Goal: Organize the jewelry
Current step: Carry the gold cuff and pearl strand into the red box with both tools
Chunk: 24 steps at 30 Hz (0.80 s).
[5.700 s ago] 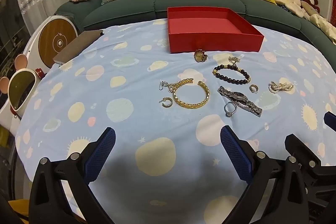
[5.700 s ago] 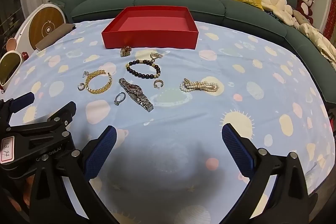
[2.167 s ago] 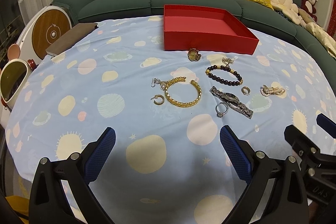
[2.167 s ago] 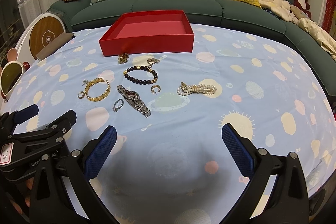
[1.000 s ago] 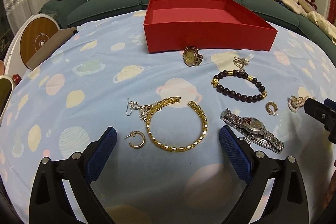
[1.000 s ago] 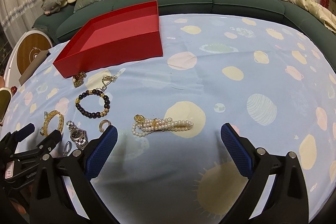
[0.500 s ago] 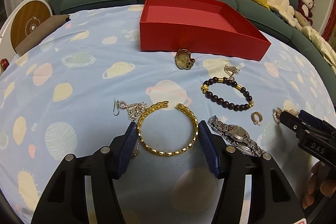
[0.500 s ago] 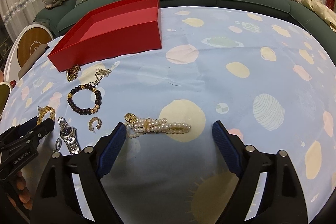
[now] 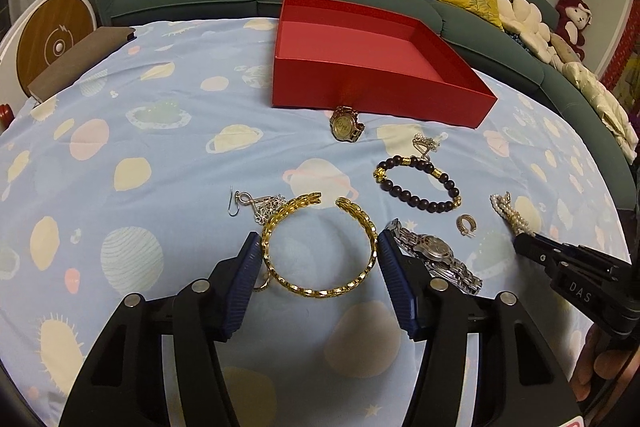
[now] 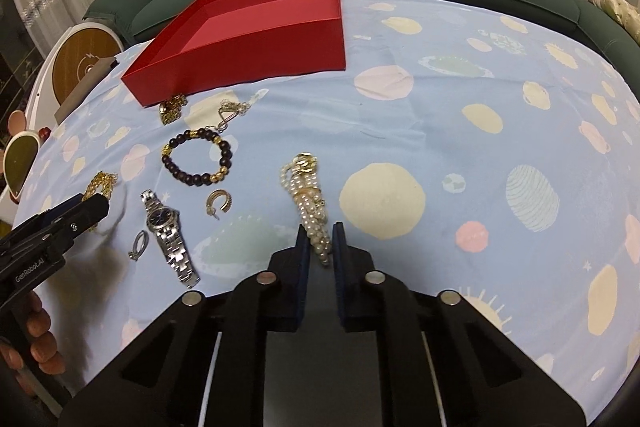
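Left claw (image 9: 318, 269) clamped around open gold chain-link bangle (image 9: 320, 247), right claw (image 10: 319, 249) pinching white pearl strand bracelet (image 10: 307, 203), empty red cardboard tray (image 9: 372, 83) behind

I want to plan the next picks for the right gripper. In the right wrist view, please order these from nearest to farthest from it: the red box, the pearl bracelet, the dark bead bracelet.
1. pearl bracelet: its near end is between the pads of the right gripper.
2. dark bead bracelet: farther away, to the left.
3. red box: farthest, at the back left.
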Tool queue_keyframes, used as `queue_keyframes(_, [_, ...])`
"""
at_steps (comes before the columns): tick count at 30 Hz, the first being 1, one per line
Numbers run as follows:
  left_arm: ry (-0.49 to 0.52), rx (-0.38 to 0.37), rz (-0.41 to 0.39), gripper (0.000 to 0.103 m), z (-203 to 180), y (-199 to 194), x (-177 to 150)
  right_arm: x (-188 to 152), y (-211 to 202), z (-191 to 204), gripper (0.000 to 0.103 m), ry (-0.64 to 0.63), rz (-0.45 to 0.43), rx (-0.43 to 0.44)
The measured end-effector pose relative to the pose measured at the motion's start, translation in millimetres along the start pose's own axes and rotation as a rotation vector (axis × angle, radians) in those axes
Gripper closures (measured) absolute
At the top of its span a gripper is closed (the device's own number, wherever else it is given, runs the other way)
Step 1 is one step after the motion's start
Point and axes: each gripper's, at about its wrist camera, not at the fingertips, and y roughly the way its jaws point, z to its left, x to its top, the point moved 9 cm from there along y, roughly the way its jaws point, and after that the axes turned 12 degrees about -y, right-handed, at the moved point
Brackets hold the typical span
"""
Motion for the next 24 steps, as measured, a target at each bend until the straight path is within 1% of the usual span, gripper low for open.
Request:
queue_keyframes(4, [0.013,-0.012,-0.011,0.047,-2.7,-9.0,-0.7,-1.1,-6.7,8.2,0.095,-0.010,-0.008,0.006])
queue_keyframes(8, [0.011,-0.027,-0.024,0.047,-4.3,-19.7,0.7,4.0,-23.1,14.6,0.095,-0.022,-0.049,0.000])
queue_keyframes(17, [0.017,-0.049,-0.075,0.047,-13.9,-50.7,8.4,28.2,-65.6,27.2,0.096,-0.018,-0.141,0.011])
queue_keyframes(24, [-0.004,-0.059,-0.116,0.047,-20.1,-78.9,28.0,52.9,-95.9,37.3,0.096,-0.006,-0.213,0.028])
